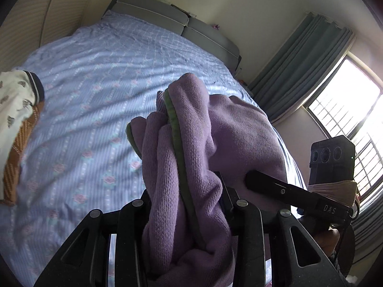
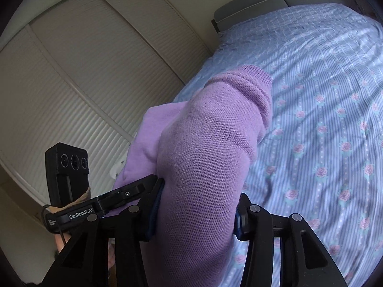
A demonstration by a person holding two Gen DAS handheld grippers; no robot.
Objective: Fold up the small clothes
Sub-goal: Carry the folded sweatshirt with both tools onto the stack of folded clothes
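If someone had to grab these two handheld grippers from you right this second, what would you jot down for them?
Left gripper: shut on the purple knit garment, at a bunched part with a green edge trim.
Right gripper: shut on another part of the same garment, thick folds between its blue pads.
The garment hangs between both grippers, lifted above the floral bedsheet.
A cream printed garment with a dark collar lies on a brown patterned piece at the sheet's left side.
Done: the purple garment is picked up. Left: spread it on the bed and fold it; no tidy fold shows yet.
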